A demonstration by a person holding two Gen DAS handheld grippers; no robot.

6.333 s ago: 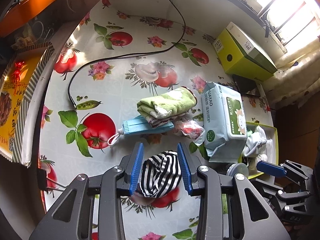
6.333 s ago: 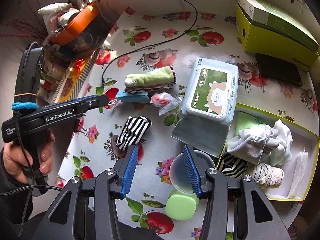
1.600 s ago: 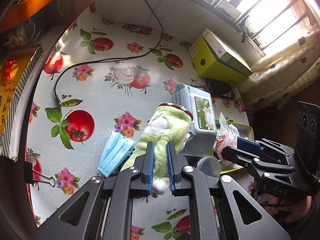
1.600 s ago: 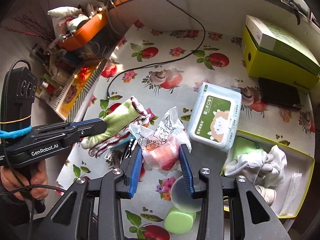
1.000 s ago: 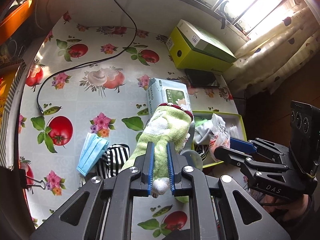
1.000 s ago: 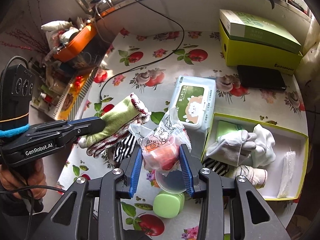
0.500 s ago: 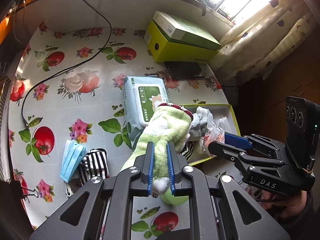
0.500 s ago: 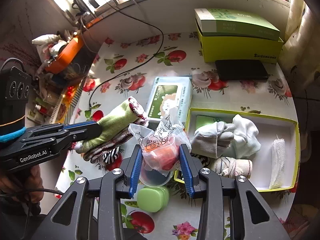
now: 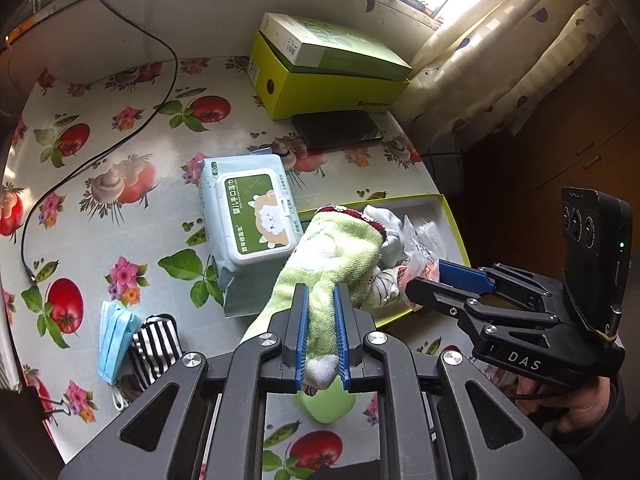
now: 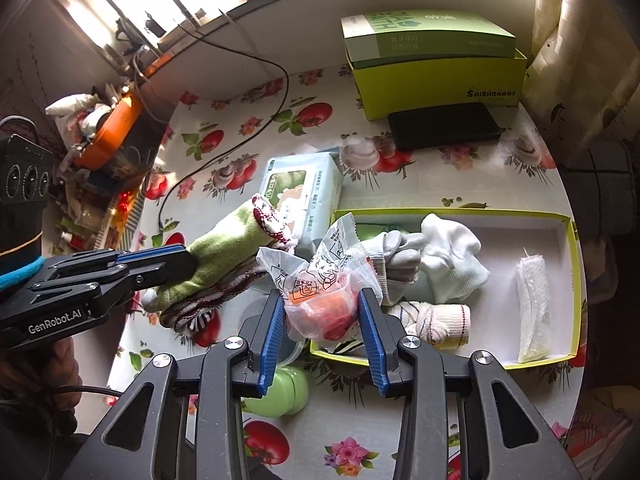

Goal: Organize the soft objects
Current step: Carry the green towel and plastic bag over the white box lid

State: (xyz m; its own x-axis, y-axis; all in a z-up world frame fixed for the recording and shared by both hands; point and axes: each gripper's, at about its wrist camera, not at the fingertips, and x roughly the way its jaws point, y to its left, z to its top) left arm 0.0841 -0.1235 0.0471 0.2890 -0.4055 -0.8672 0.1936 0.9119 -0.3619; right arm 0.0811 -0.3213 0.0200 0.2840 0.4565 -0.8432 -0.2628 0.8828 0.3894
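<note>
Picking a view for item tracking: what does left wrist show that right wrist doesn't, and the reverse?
Left wrist only: the blue face mask and the striped sock lying on the table, outside the tray.

Right wrist only: the tray's far end with the white gauze roll, and the orange basket off the table's edge.

Both: left gripper shut on the green towel, right gripper shut on the plastic packet, the yellow-green tray, the wipes pack, the green box.

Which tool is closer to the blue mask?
Left. The left tool, holding the green towel, is just right of the mask; the right tool, with its packet, is farther right, over the tray.
</note>
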